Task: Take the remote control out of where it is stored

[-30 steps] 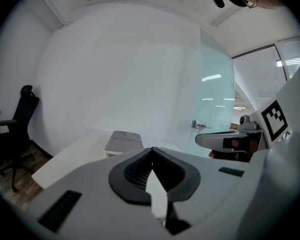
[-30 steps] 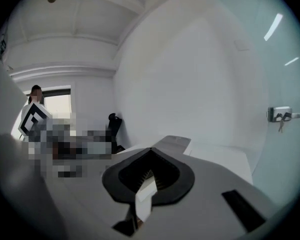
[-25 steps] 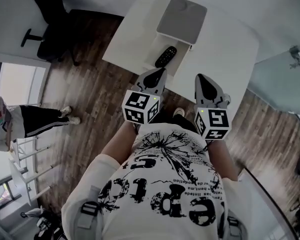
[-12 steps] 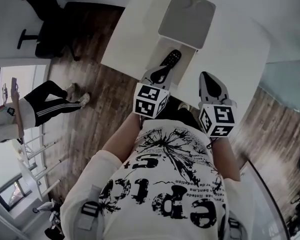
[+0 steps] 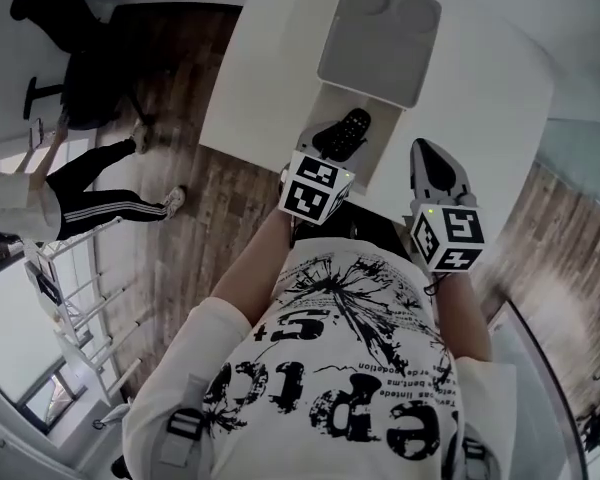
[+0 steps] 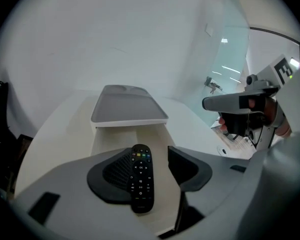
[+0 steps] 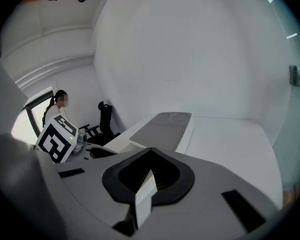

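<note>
A black remote control lies in the open white tray that juts out under a grey lid on the white table. My left gripper is down over the tray and its jaws are opening. The remote lies between them, by the left pad, with a gap to the right one. My right gripper hovers to the right of the tray above the table, shut and empty.
The table's near edge runs just under my grippers, with wood floor beyond it. A person in black track pants walks at the left. A black office chair stands at the far left, a white rack lower down.
My left gripper has moved forward from the table edge onto the remote, and its jaws have parted around it. The right gripper moved forward a little. The person at the left walked on.
</note>
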The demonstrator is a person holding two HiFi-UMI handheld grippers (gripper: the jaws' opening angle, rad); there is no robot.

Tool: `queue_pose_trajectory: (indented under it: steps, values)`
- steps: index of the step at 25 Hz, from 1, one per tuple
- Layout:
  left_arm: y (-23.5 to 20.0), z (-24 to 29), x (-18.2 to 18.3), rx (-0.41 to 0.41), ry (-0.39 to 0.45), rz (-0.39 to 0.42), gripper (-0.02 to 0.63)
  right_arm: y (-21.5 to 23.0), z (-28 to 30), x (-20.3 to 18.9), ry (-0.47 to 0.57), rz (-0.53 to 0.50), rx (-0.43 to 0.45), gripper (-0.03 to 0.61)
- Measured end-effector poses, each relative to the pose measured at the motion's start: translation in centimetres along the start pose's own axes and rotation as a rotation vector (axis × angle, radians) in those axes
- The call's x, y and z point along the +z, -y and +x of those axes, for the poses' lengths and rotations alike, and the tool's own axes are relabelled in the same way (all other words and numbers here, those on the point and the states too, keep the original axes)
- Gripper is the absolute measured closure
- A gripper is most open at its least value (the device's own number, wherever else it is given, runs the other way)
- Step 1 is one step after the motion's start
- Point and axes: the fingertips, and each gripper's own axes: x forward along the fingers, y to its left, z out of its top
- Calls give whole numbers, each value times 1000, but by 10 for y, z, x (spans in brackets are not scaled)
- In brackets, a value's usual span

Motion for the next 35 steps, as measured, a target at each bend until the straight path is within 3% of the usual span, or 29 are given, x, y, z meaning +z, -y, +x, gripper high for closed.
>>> queue_pose_trajectory:
  steps: [7,12,18,24,35]
  values:
    - [-7,25,-16,-33,-177,22,322,12,14,-11,-44,31,-14,580]
    - [-11,34,-31,-39,-275,23,321,15,20,-13,-51,52,-9,580]
    - [-14,52,-49,9,-346,52,321,24,26,-12,-57,74,-10,580]
    - [-18,61,-59,126,-376,118,321,30,29,-19,-63,71,4,580]
    - [-23,62,-62,146,-393,95,350,38,21,-17,-46,56,-3,580]
